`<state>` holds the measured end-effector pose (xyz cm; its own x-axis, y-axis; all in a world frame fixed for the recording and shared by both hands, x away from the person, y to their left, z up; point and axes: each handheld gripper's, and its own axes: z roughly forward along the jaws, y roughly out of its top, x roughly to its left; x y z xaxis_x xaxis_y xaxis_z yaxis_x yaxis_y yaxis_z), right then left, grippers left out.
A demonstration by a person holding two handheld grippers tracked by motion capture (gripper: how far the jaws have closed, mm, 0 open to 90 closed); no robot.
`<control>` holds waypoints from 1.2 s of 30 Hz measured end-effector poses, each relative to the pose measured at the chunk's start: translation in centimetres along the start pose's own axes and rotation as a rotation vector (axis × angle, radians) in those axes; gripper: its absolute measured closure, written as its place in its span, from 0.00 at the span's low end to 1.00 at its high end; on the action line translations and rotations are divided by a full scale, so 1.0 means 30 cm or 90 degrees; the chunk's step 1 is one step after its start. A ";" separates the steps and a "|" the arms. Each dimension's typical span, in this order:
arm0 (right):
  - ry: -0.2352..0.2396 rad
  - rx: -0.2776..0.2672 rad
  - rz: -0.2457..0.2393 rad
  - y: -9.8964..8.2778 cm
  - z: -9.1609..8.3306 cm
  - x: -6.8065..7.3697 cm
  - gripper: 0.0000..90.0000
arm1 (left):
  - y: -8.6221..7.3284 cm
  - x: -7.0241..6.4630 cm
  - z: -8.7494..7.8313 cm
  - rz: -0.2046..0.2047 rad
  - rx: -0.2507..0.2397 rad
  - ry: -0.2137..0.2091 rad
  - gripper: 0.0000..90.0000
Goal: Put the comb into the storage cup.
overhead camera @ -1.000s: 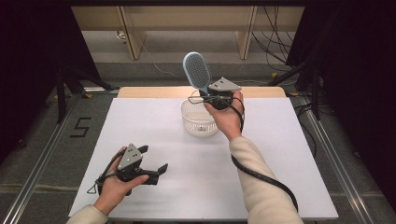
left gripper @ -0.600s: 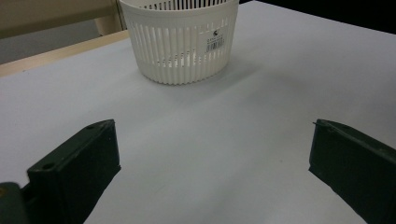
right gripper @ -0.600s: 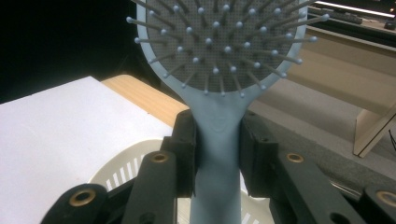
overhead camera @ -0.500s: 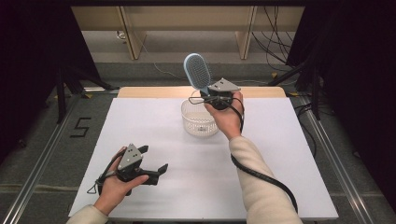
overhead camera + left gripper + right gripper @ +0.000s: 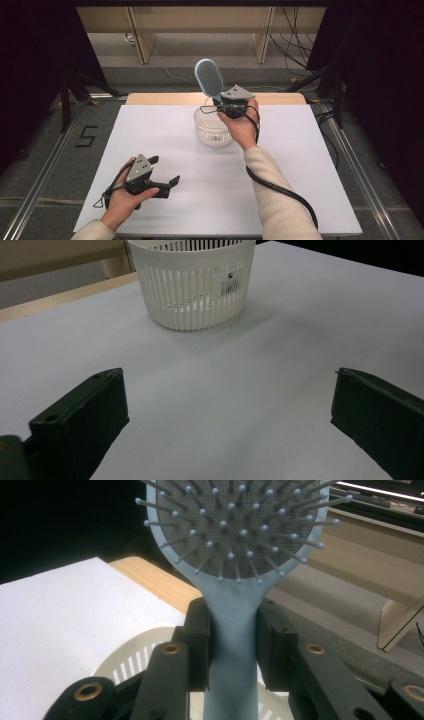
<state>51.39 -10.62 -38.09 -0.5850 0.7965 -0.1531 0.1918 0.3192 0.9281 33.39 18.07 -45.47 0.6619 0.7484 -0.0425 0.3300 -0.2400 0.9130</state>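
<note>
White slotted basket (image 5: 192,285) beyond wide-apart jaws.

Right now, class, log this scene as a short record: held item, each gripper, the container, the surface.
held item: light blue hairbrush, head up, above the basket
right gripper: shut on the hairbrush handle
left gripper: open, nothing between its jaws, low over the table
container: white slotted basket, upright on the table
surface: white table

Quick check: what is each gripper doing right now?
Left gripper: open, holding nothing, low over the table.
Right gripper: shut on the hairbrush handle, above the basket.
</note>
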 end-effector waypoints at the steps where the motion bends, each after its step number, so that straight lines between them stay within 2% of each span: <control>1: -0.001 -0.001 0.000 -0.002 0.002 0.000 0.78 | 0.000 0.000 0.000 0.000 0.000 0.000 0.01; 36: 0.006 0.029 -0.028 -0.073 0.030 0.007 0.78 | 0.000 -0.002 0.000 0.004 0.000 -0.002 0.01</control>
<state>51.55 -10.70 -40.46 -0.6010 0.7765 -0.1895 0.2021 0.3770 0.9039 33.35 18.02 -45.48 0.6661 0.7448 -0.0386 0.3266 -0.2448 0.9129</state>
